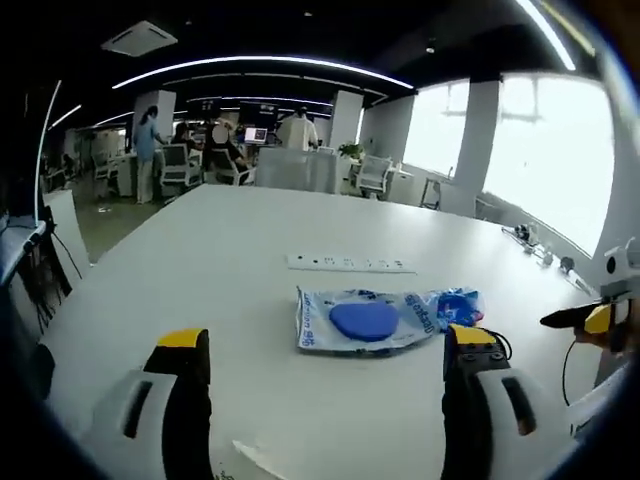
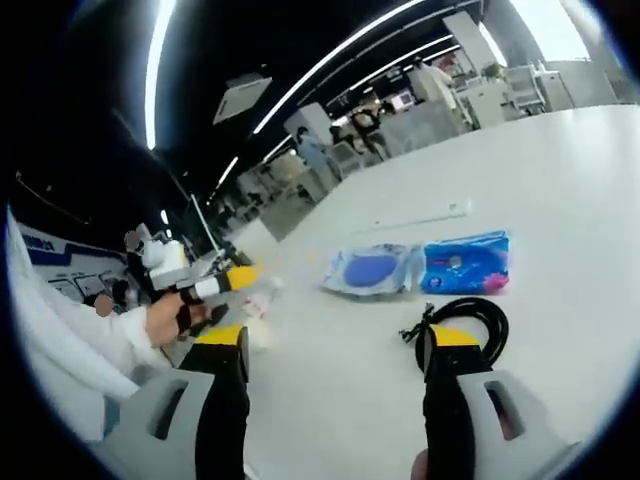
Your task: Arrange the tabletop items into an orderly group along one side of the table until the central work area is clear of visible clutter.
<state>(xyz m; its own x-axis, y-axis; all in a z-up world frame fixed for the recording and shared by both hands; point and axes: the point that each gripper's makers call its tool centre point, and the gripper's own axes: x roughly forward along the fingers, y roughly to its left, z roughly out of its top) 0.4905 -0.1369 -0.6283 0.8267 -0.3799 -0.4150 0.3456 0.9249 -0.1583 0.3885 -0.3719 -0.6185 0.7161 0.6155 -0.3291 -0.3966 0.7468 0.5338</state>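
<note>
The left gripper is being held low over the white table with its jaws spread wide and nothing between them. Just ahead, slightly toward its right jaw, a clear packet with a blue disc is lying flat, its long axis running across the line of the jaws; a second, blue packet is lying against its far-right end, and a white power strip is lying farther off, parallel.

The right gripper is likewise being held wide open and empty. A coiled black cable is lying just beyond its right jaw, with the blue packet and clear packet past it. The left gripper is being seen at left.

The cable is judged nearer the right gripper, the clear packet nearer the left. No item is yet being grouped at an edge.
</note>
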